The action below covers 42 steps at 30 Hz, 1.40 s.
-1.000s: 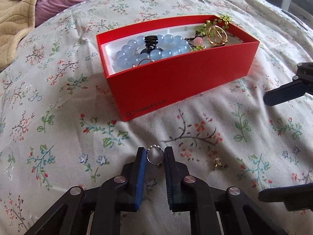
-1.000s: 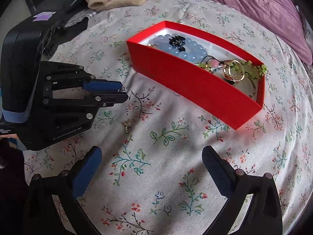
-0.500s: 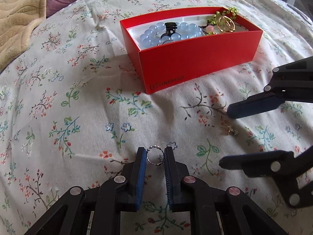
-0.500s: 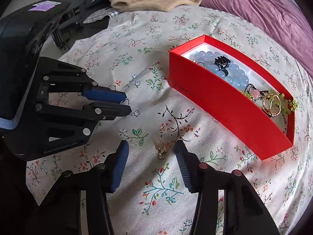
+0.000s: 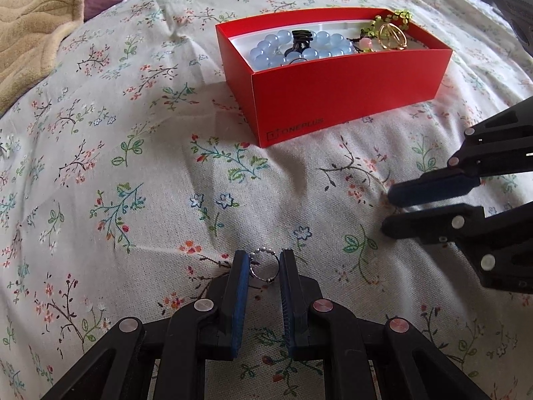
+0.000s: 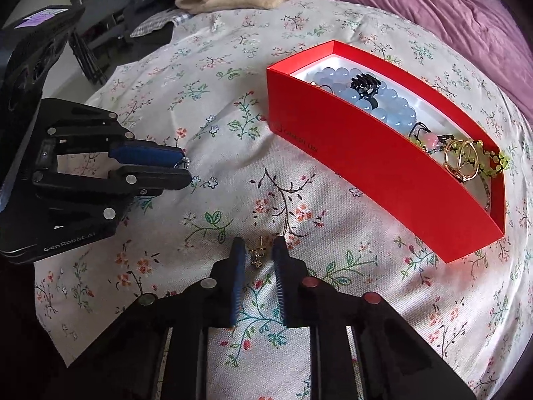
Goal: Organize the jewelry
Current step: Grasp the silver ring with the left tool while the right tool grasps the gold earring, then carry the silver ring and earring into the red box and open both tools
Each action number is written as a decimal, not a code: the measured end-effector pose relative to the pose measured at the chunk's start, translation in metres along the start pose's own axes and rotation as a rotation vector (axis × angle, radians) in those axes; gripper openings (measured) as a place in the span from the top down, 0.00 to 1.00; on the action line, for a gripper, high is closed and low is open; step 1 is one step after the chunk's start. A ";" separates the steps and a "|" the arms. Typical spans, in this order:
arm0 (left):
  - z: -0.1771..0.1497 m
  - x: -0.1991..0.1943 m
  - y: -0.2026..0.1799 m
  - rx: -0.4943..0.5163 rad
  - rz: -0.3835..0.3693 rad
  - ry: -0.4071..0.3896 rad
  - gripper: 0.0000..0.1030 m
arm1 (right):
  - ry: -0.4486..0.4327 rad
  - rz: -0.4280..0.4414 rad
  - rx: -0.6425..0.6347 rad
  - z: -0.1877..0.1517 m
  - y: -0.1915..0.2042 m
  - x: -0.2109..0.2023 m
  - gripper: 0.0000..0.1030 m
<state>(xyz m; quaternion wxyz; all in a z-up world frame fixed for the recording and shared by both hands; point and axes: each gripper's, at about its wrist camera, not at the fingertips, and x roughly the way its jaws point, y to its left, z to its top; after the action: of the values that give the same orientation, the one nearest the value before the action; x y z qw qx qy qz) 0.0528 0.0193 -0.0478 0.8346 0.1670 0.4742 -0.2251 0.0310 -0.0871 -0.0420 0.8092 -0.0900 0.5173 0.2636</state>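
Small silver ring: pinched between the tips of the left gripper, held over the floral bedspread, near side of the scene, well short of the box.

Gold earring: lies on the bedspread between the fingers of the right gripper. Those jaws are closing around it; whether the pads press it yet cannot be told, since a sliver of gap shows on either side. In the left wrist view the right gripper sits at the right edge, tips down at the cloth, and the earring is hidden behind them.

Red box: open, far of both grippers, resting on the bedspread. Already inside: blue bead bracelet with a black hair claw on top at the left end; gold round ornament and green bead string at the right end.

Progress, as judged: most pieces are boxed. Two remain outside, the ring (in hand) and the earring (being grasped). No other loose jewelry shows on the cloth. Left to do: carry both to the box and release them.

Beyond: beige blanket and purple cover at the far edge.
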 end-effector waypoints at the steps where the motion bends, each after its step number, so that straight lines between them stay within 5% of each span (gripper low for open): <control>1: 0.000 0.000 0.000 -0.002 0.001 0.001 0.87 | 0.001 0.001 0.000 0.000 0.000 0.000 0.89; 18: 0.005 -0.005 0.004 -0.045 0.024 0.011 0.87 | 0.015 -0.032 0.051 -0.001 -0.008 -0.020 0.89; 42: 0.040 -0.025 0.016 -0.236 0.041 -0.025 0.87 | -0.040 -0.061 0.255 0.014 -0.050 -0.076 0.89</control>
<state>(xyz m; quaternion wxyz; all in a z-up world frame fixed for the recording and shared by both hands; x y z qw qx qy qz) 0.0794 0.0186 -0.0056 0.8588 0.0743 0.4834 -0.1524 0.0433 -0.1483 0.0253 0.8319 0.0031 0.5275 0.1724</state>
